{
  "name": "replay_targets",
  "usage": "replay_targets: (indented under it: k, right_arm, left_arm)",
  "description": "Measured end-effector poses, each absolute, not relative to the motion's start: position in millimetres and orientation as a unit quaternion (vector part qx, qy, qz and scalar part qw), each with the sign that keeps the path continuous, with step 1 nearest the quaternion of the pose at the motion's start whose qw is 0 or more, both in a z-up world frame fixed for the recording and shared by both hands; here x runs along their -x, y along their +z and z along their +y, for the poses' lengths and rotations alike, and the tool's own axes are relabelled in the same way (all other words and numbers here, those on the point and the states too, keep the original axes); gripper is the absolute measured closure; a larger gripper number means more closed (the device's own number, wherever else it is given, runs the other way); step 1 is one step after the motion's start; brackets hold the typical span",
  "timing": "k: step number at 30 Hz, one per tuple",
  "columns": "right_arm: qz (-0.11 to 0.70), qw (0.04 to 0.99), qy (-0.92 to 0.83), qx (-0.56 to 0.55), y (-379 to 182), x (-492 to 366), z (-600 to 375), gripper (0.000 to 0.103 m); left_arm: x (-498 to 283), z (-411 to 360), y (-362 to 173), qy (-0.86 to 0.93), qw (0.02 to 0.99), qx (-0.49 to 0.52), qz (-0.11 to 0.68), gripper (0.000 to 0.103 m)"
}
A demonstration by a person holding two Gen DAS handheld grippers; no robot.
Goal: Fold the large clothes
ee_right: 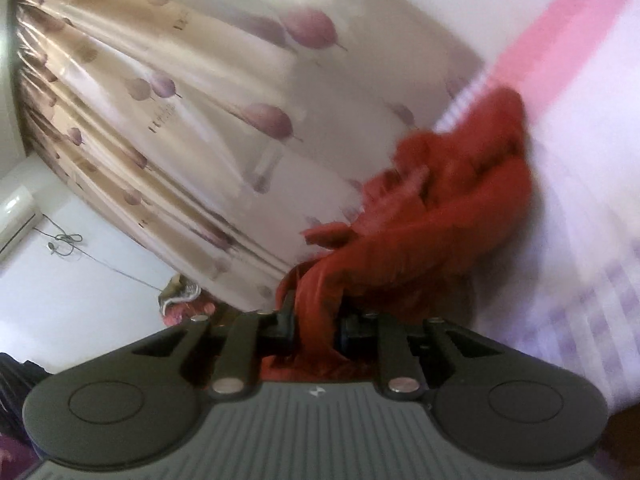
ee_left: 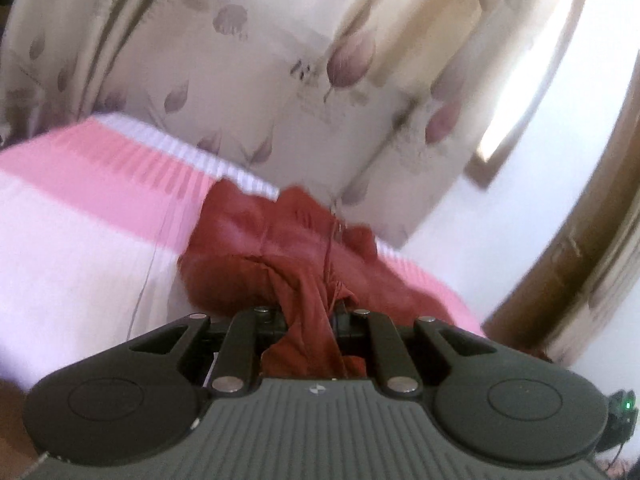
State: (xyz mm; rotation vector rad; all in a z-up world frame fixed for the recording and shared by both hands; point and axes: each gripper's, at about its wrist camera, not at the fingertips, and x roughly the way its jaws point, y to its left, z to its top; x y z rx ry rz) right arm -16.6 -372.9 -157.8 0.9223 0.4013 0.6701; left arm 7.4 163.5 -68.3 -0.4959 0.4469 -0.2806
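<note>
Nearest in the left wrist view, the left tongs (ee_left: 310,322) are pinching a gathered strip of the red garment (ee_left: 280,248), which runs from between the jaws toward 12 o'clock and spreads into a crumpled heap on the bed (ee_left: 80,248). The bed's cover is white with a pink band and a ribbed white edge at its far side, and the heap lies against that edge. Beyond it hangs a cream curtain (ee_left: 280,60) printed with mauve leaves, with a bright white wall at 2 o'clock. In the right wrist view, the right tongs (ee_right: 316,326) are likewise closed on a bunched fold of the red garment (ee_right: 440,220), which climbs toward 1 o'clock onto the bed (ee_right: 592,140). The same curtain (ee_right: 200,100) fills the frame from 9 to 12 o'clock, and at 9 o'clock an air conditioner (ee_right: 16,216) sits on the white wall. Both views are blurred.
</note>
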Motion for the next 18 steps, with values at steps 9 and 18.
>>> replay_targets:
  k: [9, 18]
  right_arm:
    - [0.169, 0.838, 0.275, -0.44, -119, -76, -383, 0.087]
    - [0.219, 0.822, 0.186, -0.491, -140, -178, -384, 0.087]
  left_arm:
    - [-103, 144, -49, -0.105, 0.949, 0.23, 0.189, 0.086]
    - [-198, 117, -81, -0.075, 0.947, 0.217, 0.223, 0.074]
